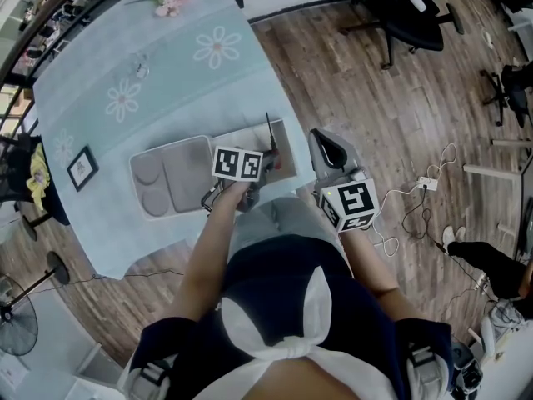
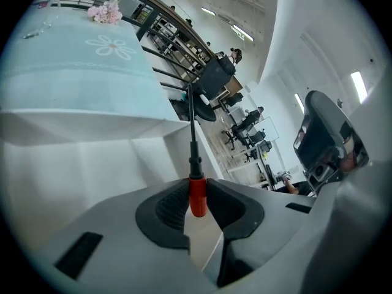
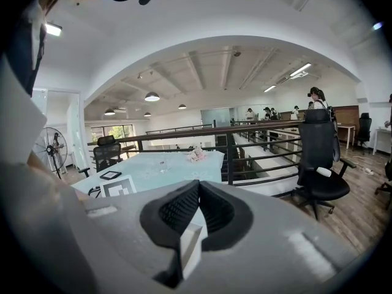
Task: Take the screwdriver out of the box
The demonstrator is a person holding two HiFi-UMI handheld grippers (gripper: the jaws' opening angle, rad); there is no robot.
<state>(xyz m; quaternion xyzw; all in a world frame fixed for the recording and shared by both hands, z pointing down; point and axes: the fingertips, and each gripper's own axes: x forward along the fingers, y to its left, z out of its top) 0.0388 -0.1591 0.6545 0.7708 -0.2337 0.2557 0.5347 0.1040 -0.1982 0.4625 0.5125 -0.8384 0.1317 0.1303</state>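
Seen from the person's head, a pale blue flowered surface [image 1: 166, 65] carries an open white box [image 1: 246, 137], its lid [image 1: 171, 182] laid flat to the left. The left claw [image 2: 197, 192] is clenched on the red handle of the screwdriver [image 2: 194, 158]. The black shaft points up and away, past the box's far wall, and the handle end seems not yet clear of the box.

The pads grip only a short stretch of handle, so the long shaft could swing or slip out if the lift jerks. The shaft could also snag a wall and drag the box, which sits near the surface's edge with nothing steadying it. The right claw [image 3: 197, 201] is closed and empty, held apart near the person's body.
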